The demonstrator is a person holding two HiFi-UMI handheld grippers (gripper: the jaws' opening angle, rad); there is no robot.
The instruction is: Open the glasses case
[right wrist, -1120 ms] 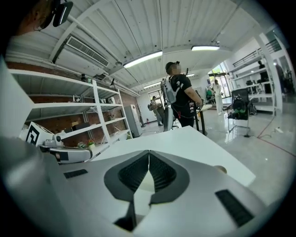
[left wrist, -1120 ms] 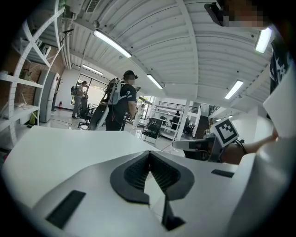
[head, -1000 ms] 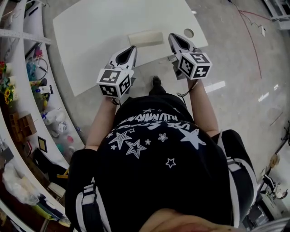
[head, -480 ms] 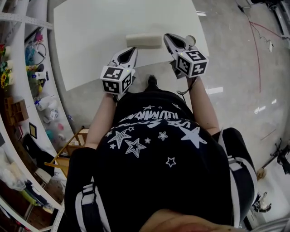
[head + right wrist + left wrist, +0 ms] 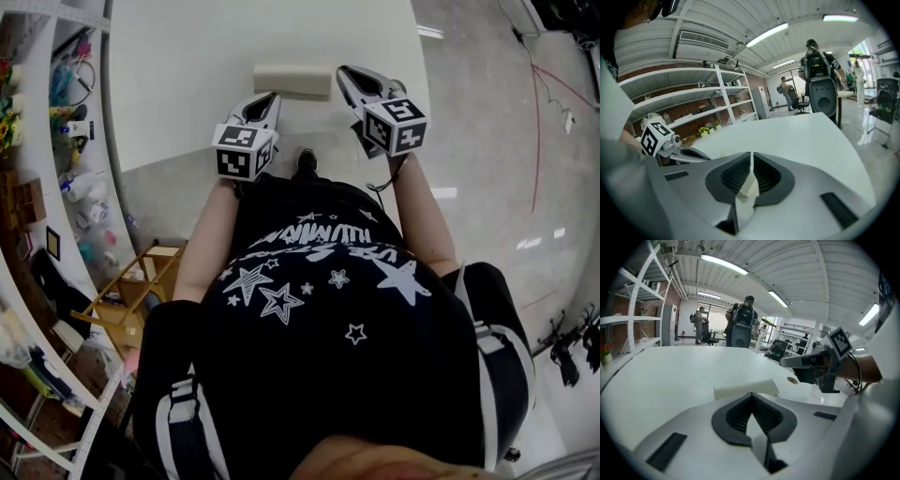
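Both grippers have sunk toward the tabletop over the last second and drawn in on the case. The left gripper (image 5: 270, 98), a white shell with black ribbed pads and a marker cube at its back, is clenched, its jaws meeting tip to tip with nothing between them. The right gripper (image 5: 344, 75), of the same build, is likewise clamped on nothing.

The cream, oblong, hard-shelled glasses case (image 5: 293, 81) lies flat and apparently unopened near the front edge of the wide white table (image 5: 206, 47), between the two tips. The left tip sits just beside its near left corner and the right tip just beside its right end; neither visibly touches it. From the left gripper's own view the case (image 5: 745, 389) sits straight ahead, just beyond the closed tips, and a small round disc (image 5: 792, 379) shows in the tabletop farther right, under the other tool.

The approach looks almost finished and the opening itself has not begun. Closed jaws cannot pinch a lid, so the next move likely needs one tool to steady the body while the other works the lid; where the seam runs cannot be made out.
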